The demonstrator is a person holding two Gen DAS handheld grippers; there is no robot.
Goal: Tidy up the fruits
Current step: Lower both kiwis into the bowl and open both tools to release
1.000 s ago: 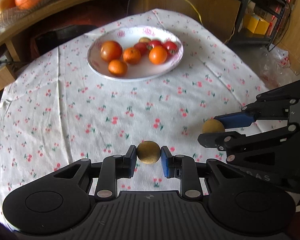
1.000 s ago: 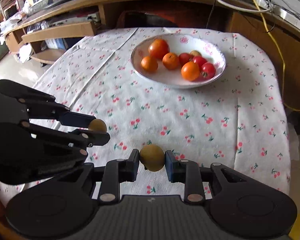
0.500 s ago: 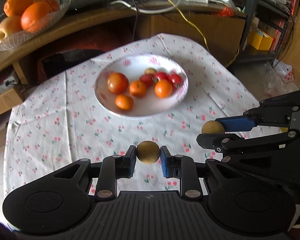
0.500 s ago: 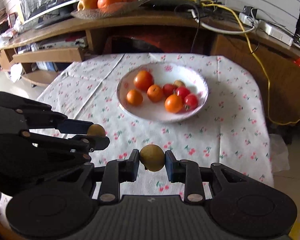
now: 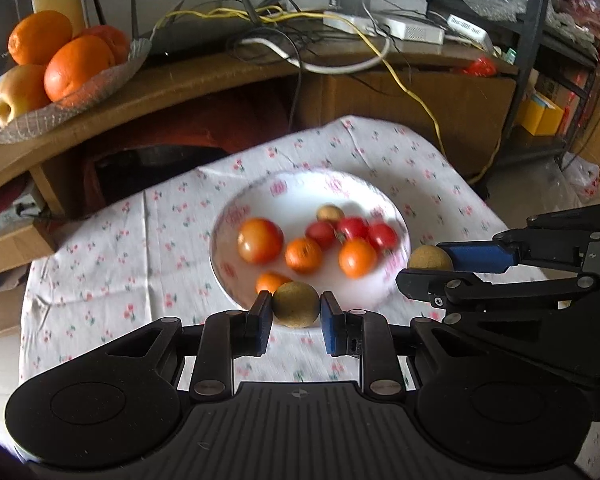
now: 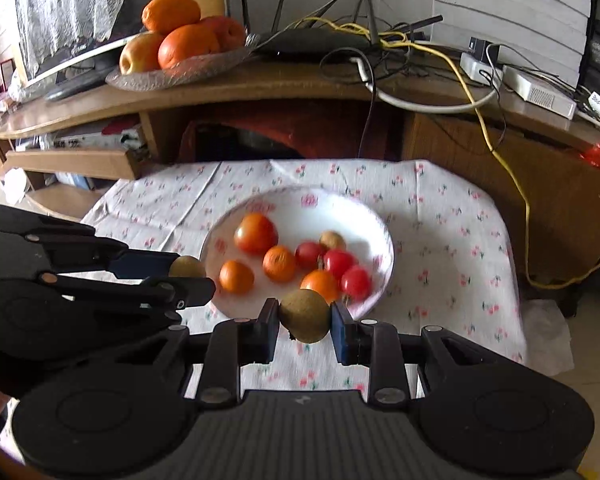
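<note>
Cluttered with cables, routers and power strips, a wooden shelf (image 6: pixel 300 84) ran behind a low table under a cherry-print tablecloth (image 6: pixel 452 216); a glass dish (image 6: pixel 172 72) on the shelf held oranges (image 6: pixel 188 46) and an apple (image 6: pixel 138 54). On the cloth sat a white plate (image 6: pixel 364 216) with tomatoes and small oranges, among them a large tomato (image 6: pixel 256 233), cherry tomatoes (image 6: pixel 338 262) and one brown longan-like fruit (image 6: pixel 332 240) at the far side. Left gripper (image 5: pixel 296 311) had its jaws closed narrowly on a brown round fruit (image 5: pixel 296 305), held above the plate's near rim; right gripper (image 6: pixel 306 322) likewise clamped a second brown fruit (image 6: pixel 305 316) over the near rim. Both grippers hovered side by side, close but apart; the plate looked motion-blurred.
</note>
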